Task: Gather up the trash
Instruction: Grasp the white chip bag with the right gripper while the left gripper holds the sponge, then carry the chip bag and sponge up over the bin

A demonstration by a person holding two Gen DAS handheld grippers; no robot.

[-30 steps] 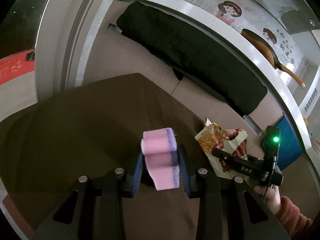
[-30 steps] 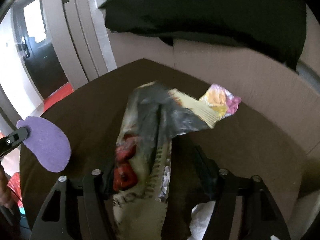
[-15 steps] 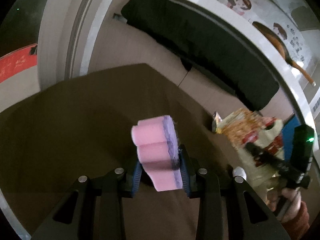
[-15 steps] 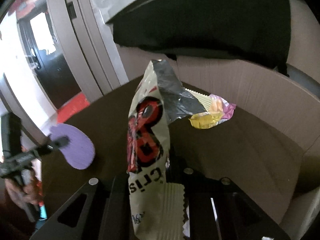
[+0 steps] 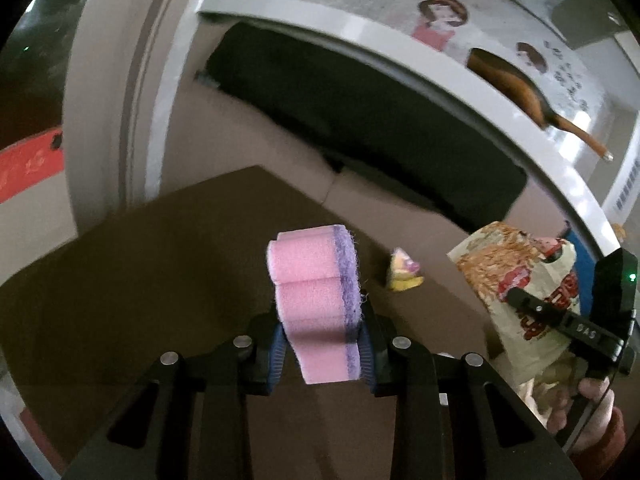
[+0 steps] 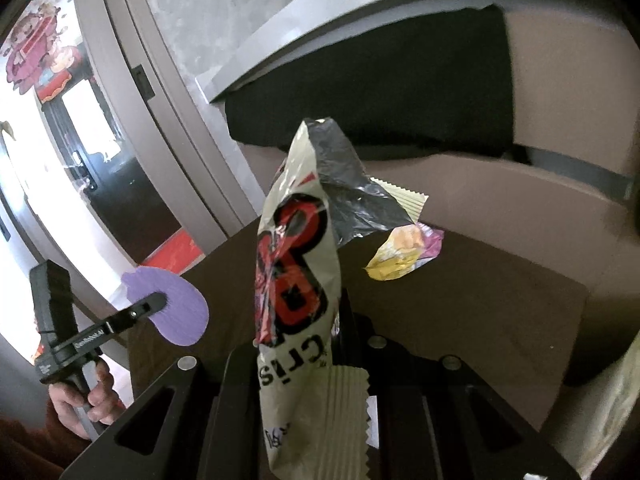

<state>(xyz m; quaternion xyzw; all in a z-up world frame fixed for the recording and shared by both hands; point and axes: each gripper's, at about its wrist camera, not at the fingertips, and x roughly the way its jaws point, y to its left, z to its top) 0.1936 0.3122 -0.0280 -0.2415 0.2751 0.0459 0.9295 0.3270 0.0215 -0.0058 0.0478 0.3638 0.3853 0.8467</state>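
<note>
A pink sponge with a purple scouring face (image 5: 312,280) stands upright between the blue pads of my left gripper (image 5: 322,344), whose jaws are closing tighter on it. My right gripper (image 6: 298,344) is shut on a cream and red crisp bag (image 6: 296,280), which hangs above the dark brown table (image 6: 480,312). In the left wrist view the same crisp bag (image 5: 516,272) shows at the right. A small crumpled yellow and pink wrapper (image 6: 404,256) lies on the table behind the bag. In the left wrist view the wrapper (image 5: 404,272) is just right of the sponge.
A black cushion (image 5: 360,120) lies on the tan bench behind the table. A grey ledge above it carries a brown wooden utensil (image 5: 520,84). Grey door frames (image 6: 160,128) stand to the left. A person's hand (image 6: 84,400) grips the left tool's handle.
The right gripper shut on the crisp bag and lifted it off the table, uncovering the small wrapper. The left gripper rose a little with the sponge.
</note>
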